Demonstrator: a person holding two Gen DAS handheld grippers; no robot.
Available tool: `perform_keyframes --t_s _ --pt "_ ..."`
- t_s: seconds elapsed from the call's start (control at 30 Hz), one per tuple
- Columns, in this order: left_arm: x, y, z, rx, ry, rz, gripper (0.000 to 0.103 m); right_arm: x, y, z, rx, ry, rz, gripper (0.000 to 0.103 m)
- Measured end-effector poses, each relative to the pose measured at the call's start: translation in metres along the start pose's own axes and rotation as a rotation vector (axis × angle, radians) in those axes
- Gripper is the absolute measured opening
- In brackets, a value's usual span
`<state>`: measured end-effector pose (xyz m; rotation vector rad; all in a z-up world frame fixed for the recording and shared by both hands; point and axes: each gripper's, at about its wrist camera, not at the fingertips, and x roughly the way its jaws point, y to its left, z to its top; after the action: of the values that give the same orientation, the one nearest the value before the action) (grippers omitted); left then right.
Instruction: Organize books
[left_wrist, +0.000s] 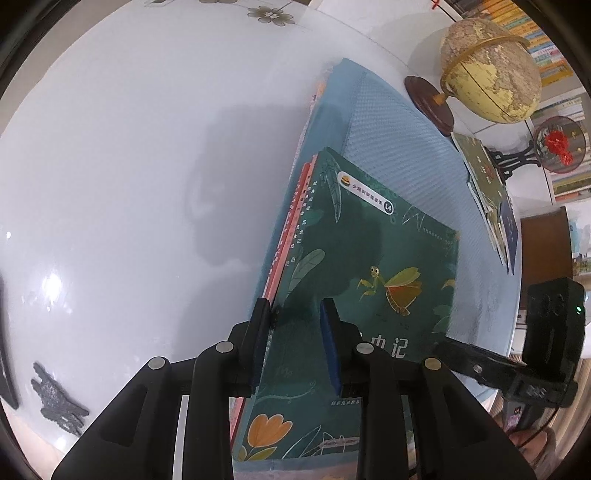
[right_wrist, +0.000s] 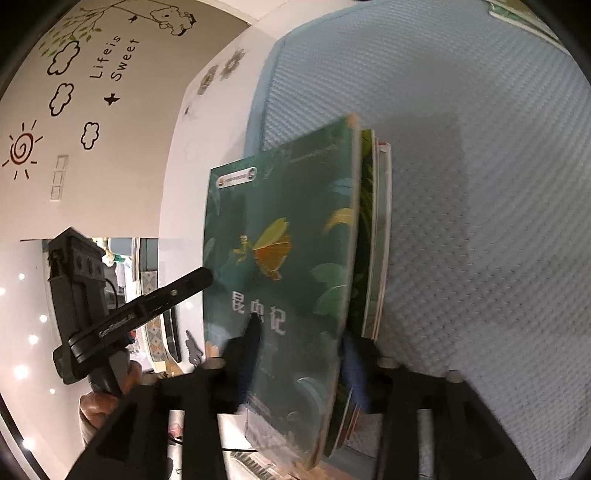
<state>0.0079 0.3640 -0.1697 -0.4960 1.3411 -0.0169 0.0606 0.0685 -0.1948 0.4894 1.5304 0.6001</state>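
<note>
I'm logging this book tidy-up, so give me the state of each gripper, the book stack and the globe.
left gripper: shut on book stack.
right gripper: open, fingers astride the stack.
book stack: closed, bunched together, green cover outermost.
globe: upright on its stand.
spare books: lying in a pile on blue mat.

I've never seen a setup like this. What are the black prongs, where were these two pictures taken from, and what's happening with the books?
There is no robot here. A person holds a two-fingered claw in each hand, each with a camera looking along its fingers. One picture comes from the left claw, the other from the right claw. Both straddle a stack of books with a green insect cover, over a blue mat on a white table. The left grips it; the right looks loose. Behind are a globe and more books.
</note>
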Motion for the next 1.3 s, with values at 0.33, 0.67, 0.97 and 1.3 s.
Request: perform_keyframes --t_s 0.33,0.67,0.97,1.3 --pt "-0.034 -0.057 0.014 0.096 -0.136 0.105 0.035 -0.049 -0.036 0.002 0.048 -0.091 -0.02 0.076" --pt "0.015 -0.222 0.035 0.304 -0.129 0.01 0.078 -0.171 -0.134 0.018 0.147 -0.351 -0.006 0.076" --pt "0.122 -0.44 0.059 0.581 -0.097 -0.143 0.078 -0.285 -0.273 0.055 0.28 -0.623 -0.128 0.076" --pt "0.219 -0.524 0.084 0.678 -0.031 -0.196 0.077 -0.289 -0.363 0.09 0.331 -0.621 -0.122 0.076"
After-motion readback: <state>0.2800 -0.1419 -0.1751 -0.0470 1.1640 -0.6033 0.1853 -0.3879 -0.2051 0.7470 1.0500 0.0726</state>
